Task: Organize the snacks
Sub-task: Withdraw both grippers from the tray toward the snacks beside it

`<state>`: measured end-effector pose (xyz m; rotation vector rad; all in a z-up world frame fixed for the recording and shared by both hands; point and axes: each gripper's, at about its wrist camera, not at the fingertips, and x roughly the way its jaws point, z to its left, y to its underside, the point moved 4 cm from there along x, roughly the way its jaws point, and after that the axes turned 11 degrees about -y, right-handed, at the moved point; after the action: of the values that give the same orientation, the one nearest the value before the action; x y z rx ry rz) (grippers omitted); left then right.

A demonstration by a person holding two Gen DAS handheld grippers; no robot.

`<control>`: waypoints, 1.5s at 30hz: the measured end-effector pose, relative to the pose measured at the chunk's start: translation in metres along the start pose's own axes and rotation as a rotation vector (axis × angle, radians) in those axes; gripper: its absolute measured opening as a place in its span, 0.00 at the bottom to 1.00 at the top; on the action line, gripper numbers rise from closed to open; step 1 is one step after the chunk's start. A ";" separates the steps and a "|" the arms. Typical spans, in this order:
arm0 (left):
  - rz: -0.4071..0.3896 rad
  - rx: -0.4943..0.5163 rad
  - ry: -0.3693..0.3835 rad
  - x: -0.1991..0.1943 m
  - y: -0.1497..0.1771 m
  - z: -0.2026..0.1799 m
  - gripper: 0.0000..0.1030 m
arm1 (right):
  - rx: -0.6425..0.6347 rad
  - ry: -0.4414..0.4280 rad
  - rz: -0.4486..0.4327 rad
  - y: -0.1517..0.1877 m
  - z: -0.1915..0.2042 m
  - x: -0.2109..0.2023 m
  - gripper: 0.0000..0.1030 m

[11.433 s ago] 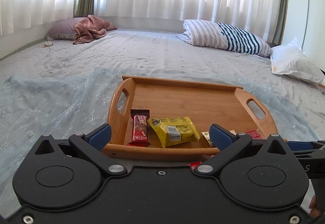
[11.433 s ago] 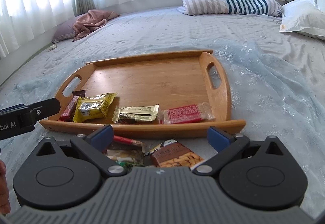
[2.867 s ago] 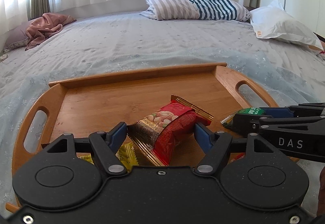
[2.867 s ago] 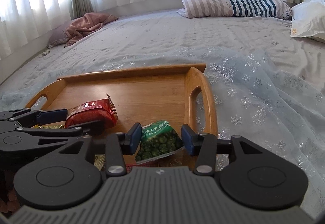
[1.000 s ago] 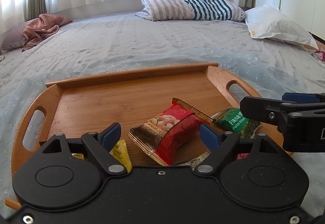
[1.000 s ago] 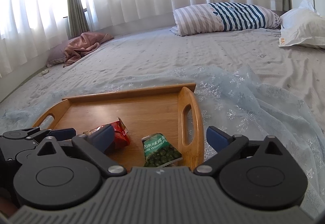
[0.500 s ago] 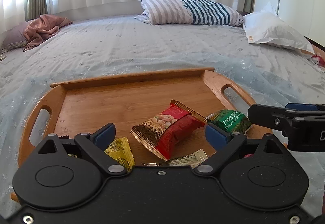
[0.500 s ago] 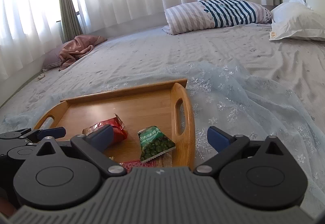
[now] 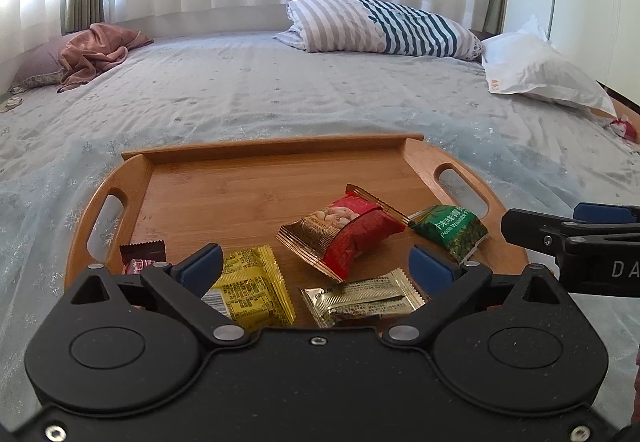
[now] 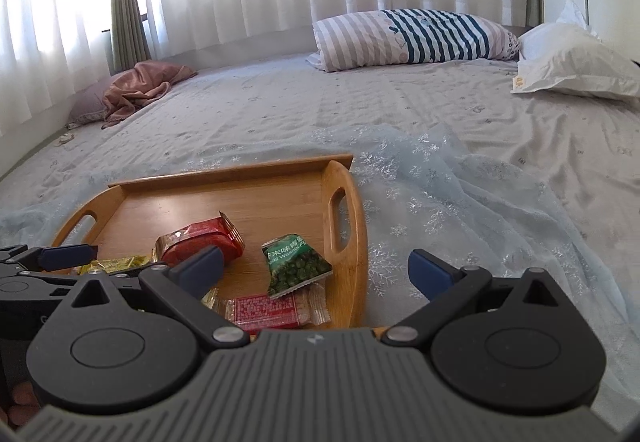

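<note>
We held the left gripper [image 9: 312, 268] low over the near edge of the wooden tray [image 9: 280, 155], its jaws spread wide and gripping nothing. Our right gripper [image 10: 314, 268] was likewise spread wide and empty, sitting over the tray's right handle and the sheet beside it. The tray lay on a pale blue snowflake cloth [image 10: 460, 201] spread across the bed [image 9: 260, 89]. On the tray, the red peanut packet [image 9: 344, 230] lay tilted near the middle, with the green wasabi pea packet [image 9: 450, 228] just to its right, close to the right handle. Along the near edge we saw the yellow packet [image 9: 252, 290], the gold packet [image 9: 362, 298] beside it, and a dark red bar [image 9: 140, 256] at the far left, partly hidden behind our left gripper. From the right wrist view a red clear-wrapped bar [image 10: 272, 310] lay at the near edge, with the green packet's lower corner overlapping it. A striped pillow [image 9: 380, 25], a white pillow [image 9: 540, 75] and a pink blanket [image 9: 100, 49] lay far back on the bed.
</note>
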<state>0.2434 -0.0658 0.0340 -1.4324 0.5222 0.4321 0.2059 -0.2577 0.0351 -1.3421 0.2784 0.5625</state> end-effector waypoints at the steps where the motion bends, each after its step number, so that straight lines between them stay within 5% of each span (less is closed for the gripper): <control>1: -0.003 0.007 -0.001 -0.003 0.001 -0.001 0.97 | -0.014 0.010 -0.001 0.001 0.002 -0.002 1.00; 29: -0.010 0.023 -0.033 -0.065 0.050 0.028 0.97 | 0.003 0.043 0.063 0.040 0.015 -0.041 1.00; 45: 0.107 -0.054 -0.044 -0.052 0.089 0.061 0.96 | -0.024 -0.097 0.190 0.102 0.048 -0.039 1.00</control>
<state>0.1549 0.0047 -0.0052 -1.4472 0.5568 0.5660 0.1130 -0.2074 -0.0206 -1.3152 0.3222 0.7905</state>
